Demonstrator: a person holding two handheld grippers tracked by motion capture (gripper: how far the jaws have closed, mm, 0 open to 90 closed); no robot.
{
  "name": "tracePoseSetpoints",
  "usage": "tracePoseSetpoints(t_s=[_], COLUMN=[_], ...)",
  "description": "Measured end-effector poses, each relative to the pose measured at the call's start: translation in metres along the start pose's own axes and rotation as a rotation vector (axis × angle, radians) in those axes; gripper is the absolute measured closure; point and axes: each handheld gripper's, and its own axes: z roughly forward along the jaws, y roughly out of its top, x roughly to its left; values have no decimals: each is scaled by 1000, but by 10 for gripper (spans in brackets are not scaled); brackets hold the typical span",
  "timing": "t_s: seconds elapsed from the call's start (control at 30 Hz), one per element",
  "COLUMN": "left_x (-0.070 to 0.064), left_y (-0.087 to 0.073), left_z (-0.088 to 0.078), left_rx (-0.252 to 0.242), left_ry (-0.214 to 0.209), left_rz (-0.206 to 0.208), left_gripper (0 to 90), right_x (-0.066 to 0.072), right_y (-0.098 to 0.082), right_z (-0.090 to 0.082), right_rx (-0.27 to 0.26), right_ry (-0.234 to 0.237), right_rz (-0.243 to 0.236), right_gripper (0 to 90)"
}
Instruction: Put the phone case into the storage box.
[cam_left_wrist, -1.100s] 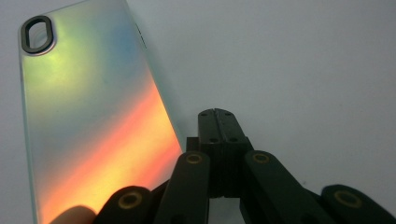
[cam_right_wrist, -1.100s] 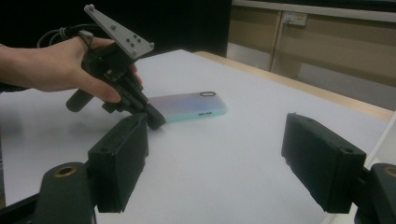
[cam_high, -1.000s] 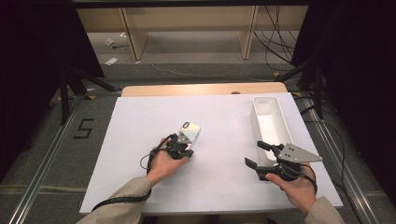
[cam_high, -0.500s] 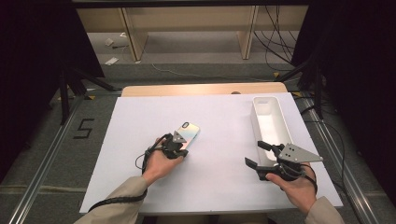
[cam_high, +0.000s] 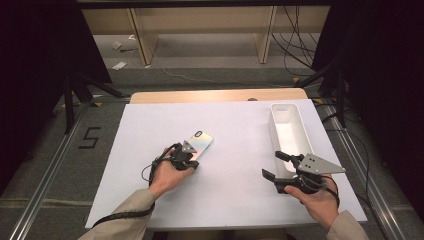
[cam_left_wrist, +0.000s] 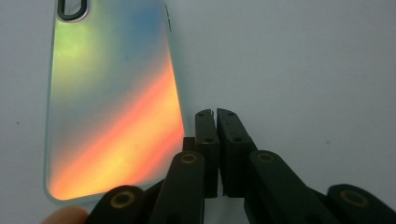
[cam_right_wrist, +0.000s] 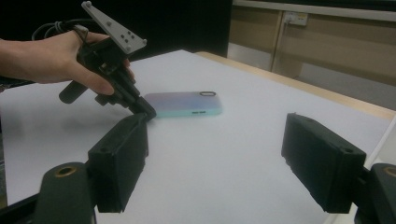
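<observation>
Flat, phone case (cam_high: 199, 145) long axis diagonal, camera hole far-right.

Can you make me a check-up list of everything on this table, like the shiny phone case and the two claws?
Surface: white table sheet over a wooden top, flat and bare around the things.
Job's things: rainbow-shiny phone case lying flat, camera hole at its far end; long white tray at the right, looks empty.
Clutter: nothing seen.
Grippers: left claw shut, holding nothing, its tip just beside the case's near corner; right claw open, holding nothing, near the tray's close end.
Cables: black cable trailing from the left claw along the sleeve.
Surroundings: grey floor, a taped mark, wooden shelf legs, loose wires at the back.
</observation>
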Motion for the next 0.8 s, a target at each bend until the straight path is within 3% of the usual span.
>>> tracePoseSetpoints(t_s=[0.17, 0.27, 0.3, 0.37, 0.4, 0.43, 0.47, 0.57, 0.8], left_x=[-3, 1, 3, 7, 10, 14, 16, 24, 33], left_y=[11, 19, 21, 25, 27, 29, 31, 37, 45], left_z=[-9, -15, -15, -16, -16, -15, -14, -9, 5], left_rx=[-44, -59, -61, -59, -54, -40, -32, 10, 86], left_ry=[-1, 15, 21, 45, 55, 70, 74, 114, 144], left_rz=[4, -8, -12, -21, -25, -30, -35, -43, -34], left_gripper=[784, 642, 642, 502, 502, 364, 364, 154, 44], right_x=[0, 0, 0, 0, 0, 1, 1, 1, 1], right_y=[0, 0, 0, 0, 0, 0, 0, 1, 0], right_z=[0, 0, 0, 1, 1, 1, 1, 1, 1], right_rx=[1, 1, 1, 4, 4, 0, 0, 0, -2], right_ry=[-2, 0, 0, 1, 1, 1, 1, 5, 6], right_rz=[1, 5, 5, 7, 7, 0, 0, 0, 2], right_gripper=[236, 236, 236, 236, 236, 236, 236, 236, 236])
